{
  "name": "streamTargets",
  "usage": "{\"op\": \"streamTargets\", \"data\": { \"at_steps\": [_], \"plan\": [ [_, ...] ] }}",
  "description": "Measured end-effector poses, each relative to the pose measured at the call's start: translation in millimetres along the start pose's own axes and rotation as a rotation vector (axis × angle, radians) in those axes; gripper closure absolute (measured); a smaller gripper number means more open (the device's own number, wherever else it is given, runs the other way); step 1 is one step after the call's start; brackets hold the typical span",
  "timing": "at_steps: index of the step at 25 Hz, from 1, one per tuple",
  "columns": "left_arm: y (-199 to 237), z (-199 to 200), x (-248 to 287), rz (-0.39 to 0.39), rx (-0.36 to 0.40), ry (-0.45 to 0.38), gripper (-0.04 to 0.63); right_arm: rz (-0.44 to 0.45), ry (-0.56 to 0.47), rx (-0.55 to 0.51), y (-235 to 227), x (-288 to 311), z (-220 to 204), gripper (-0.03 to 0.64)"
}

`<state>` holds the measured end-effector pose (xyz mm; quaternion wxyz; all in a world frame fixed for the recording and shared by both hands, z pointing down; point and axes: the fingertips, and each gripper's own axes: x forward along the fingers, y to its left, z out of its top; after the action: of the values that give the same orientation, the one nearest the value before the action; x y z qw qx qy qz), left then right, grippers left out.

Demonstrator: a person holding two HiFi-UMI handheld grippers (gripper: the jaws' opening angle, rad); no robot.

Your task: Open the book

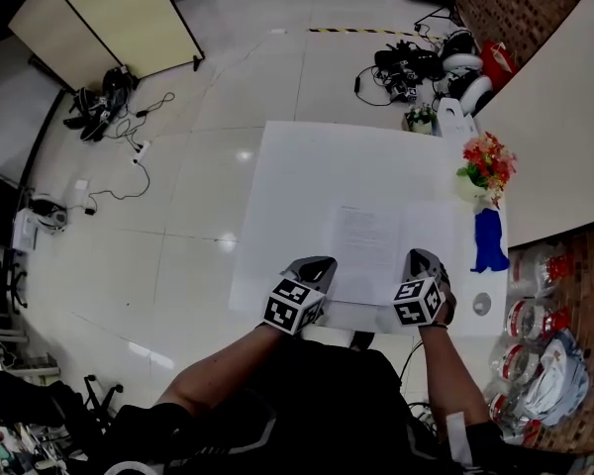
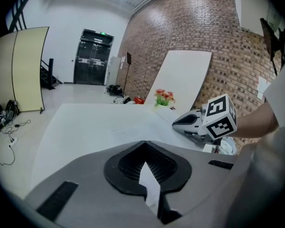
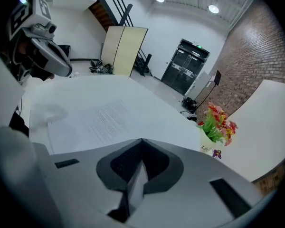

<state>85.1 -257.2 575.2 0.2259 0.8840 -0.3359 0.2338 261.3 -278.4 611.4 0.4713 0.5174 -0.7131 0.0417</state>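
The surface (image 1: 297,166) is a plain white table on a pale shiny floor (image 1: 178,196). Bright flowers (image 1: 487,161) in a small pot stand at its right edge, with a blue thing (image 1: 489,240) just beside them. Past the table there are cables (image 1: 129,142) on the floor, a cream folding screen (image 1: 109,18), a brick wall (image 2: 190,27) and a black double door (image 2: 92,56).

The book (image 1: 361,240) lies open and flat on the near right part of the surface. Its two pages spread from left to right in front of you, so the long way runs side to side. The fold between them runs away from you. The left page has lines of print, and the right page looks blank.

Your left gripper (image 1: 317,265) sits at the book's near left corner and your right gripper (image 1: 423,258) at its near right corner — the book is between them. Each gripper's jaws are pressed together with a thin white strip caught in them. It looks like the edge of a page of the book.
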Motion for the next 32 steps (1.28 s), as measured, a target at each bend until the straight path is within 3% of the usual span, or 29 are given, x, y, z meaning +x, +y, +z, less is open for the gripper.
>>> {"op": "streamTargets", "data": {
  "at_steps": [6, 9, 13, 16, 26, 32],
  "plan": [
    [9, -1, -8, 0.003, -0.009, -0.011, 0.601, -0.008, 0.045, -0.175, 13, -3, 0, 0.618],
    [11, 0, -10, 0.001, -0.012, -0.023, 0.601, 0.03, 0.056, -0.241, 33, -3, -1, 0.618],
    [10, -1, -12, -0.001, -0.013, -0.021, 0.601, 0.028, 0.1, -0.162, 30, 4, -16, 0.618],
    [10, -4, -12, -0.004, -0.021, -0.011, 0.601, 0.047, 0.165, -0.139, 24, 12, -37, 0.618],
    [4, -7, -12, 0.006, -0.025, -0.003, 0.601, 0.132, 0.244, -0.091, 37, 33, -78, 0.62],
    [2, -9, -7, 0.011, -0.04, 0.004, 0.6, 0.194, 0.237, -0.052, 37, 34, -72, 0.62]
  ]
}}
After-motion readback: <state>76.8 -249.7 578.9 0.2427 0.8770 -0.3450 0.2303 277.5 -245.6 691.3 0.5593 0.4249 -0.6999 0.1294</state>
